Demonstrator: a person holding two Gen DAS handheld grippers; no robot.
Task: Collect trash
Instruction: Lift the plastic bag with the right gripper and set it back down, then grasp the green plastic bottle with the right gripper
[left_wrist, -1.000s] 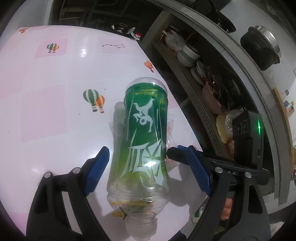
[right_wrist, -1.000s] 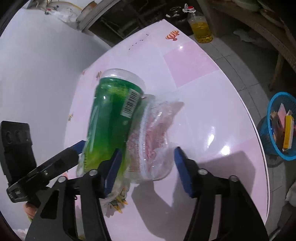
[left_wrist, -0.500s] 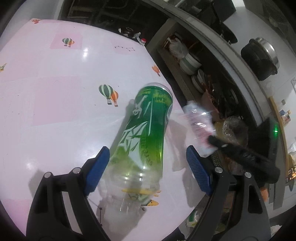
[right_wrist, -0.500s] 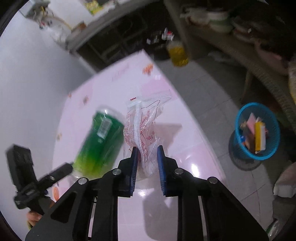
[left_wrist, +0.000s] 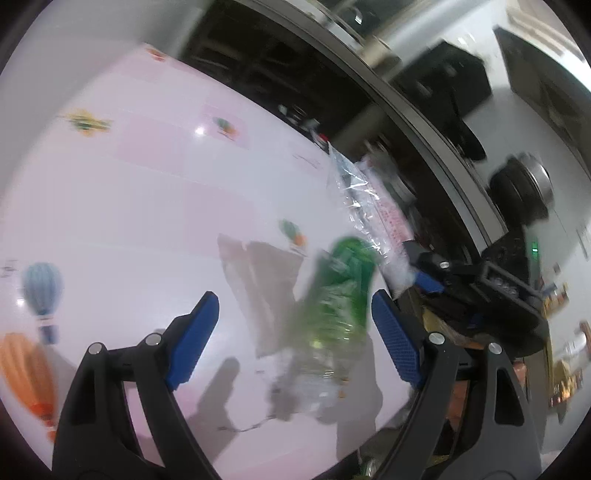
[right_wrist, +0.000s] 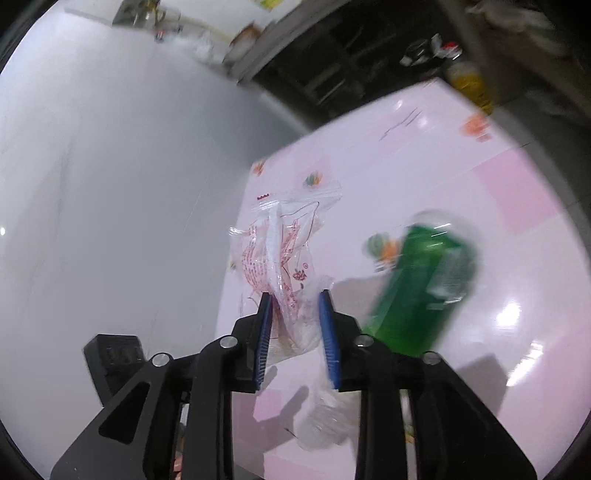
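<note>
The right gripper (right_wrist: 295, 325), its jaws just reopened slightly, seems to pinch the plastic bag (right_wrist: 280, 258) lifted off the table (right_wrist: 498, 192), while the spread left gripper (left_wrist: 291, 332) straddles the untouched green bottle (left_wrist: 332, 314).

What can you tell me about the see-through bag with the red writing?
The clear plastic bag is thin and crinkled, with red print and a zip strip along its top edge. It sticks up from between the right gripper fingers, lifted off the pink table, while its jaws have just been opening slightly.
</note>
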